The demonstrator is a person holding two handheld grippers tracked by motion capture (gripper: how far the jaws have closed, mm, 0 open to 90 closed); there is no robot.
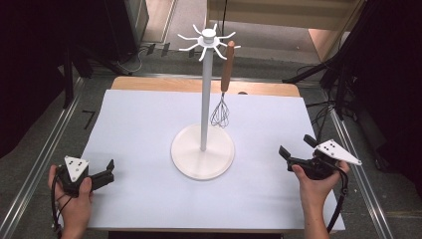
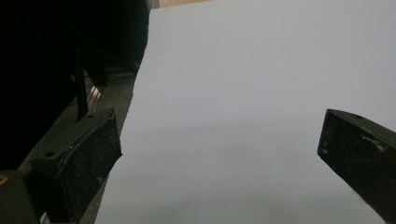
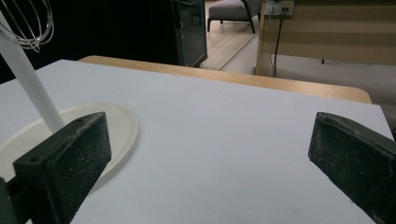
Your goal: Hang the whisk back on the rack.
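Whisk (image 1: 223, 89) hangs by wooden handle from hook of white stand (image 1: 203, 99), mid-table, wire head just beside pole. Your left claw (image 1: 102, 175) gapes wide, empty, low over white sheet (image 1: 149, 129) at near-left. Right claw (image 1: 297, 155) likewise wide, empty, near-right, well apart from stand.

Risks:
- Knock pole on approach: tall stand may rock, whisk swings off hook.
- Pinch wires instead of handle: whisk twists, slips.
- Pull sideways, not up: hook snags, stand tips.
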